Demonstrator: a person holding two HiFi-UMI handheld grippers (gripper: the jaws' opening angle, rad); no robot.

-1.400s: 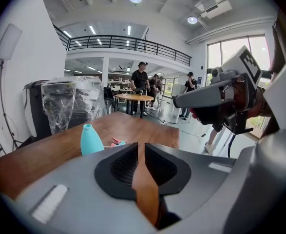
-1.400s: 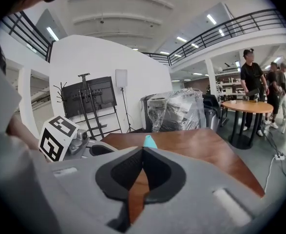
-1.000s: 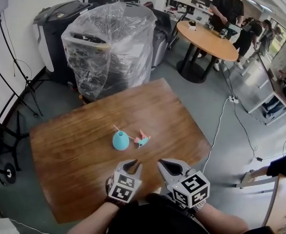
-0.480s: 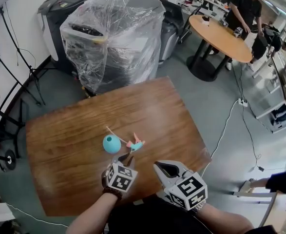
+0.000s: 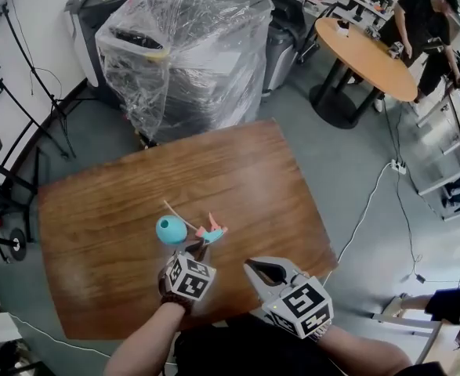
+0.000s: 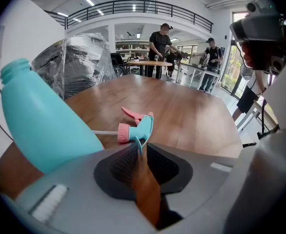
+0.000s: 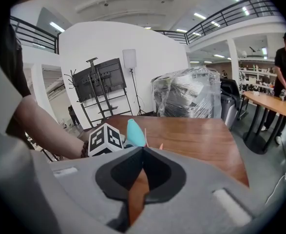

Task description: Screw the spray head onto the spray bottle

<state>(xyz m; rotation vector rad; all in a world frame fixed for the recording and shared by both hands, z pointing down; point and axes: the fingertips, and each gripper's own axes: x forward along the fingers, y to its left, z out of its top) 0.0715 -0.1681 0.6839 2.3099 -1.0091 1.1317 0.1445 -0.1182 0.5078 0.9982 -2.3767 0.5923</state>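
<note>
Nearest me, the right gripper point(image 5: 249, 264) hangs pinched together over the near edge of the wooden table point(image 5: 269, 171), spare for now, I'd guess. The left gripper point(image 5: 201, 246), jaws a crack apart and gripping nothing, noses down at the spray head point(image 5: 211, 230) lying beside the bare-necked teal spray bottle point(image 5: 171, 229).

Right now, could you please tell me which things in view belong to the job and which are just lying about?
Job in hand:
- spray bottle
- spray head, lying beside it on the wooden table
- left gripper
- right gripper

Lying about:
- plastic-wrapped machine
- round table
- person standing at it
</note>
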